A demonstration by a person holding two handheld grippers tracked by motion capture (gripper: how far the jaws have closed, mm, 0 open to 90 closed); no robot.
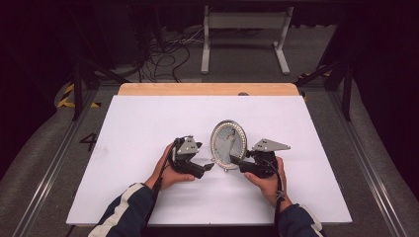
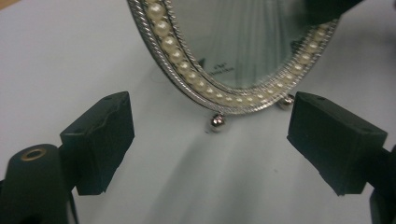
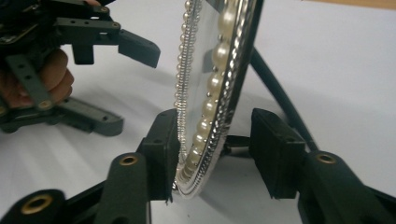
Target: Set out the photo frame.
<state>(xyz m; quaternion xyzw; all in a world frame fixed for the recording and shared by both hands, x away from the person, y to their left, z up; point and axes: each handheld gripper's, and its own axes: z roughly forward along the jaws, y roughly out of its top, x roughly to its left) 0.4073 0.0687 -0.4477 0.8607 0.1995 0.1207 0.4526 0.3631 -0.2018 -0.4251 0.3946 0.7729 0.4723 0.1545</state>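
An oval silver picture frame edged with pearls stands upright on the white tabletop, on small ball feet. My left gripper is open just left of the frame's foot, with its jaws wide apart and nothing between them. My right gripper straddles the frame's lower right rim. Its jaws are open: one pad lies against the pearl front, and the other stands clear of the back. The frame's dark rear strut slants down behind it. The left gripper shows beyond the frame, held in a hand.
A wooden strip runs along the table's far edge. Beyond it on the floor are a white metal stand and loose cables. White tabletop spreads to both sides of the frame.
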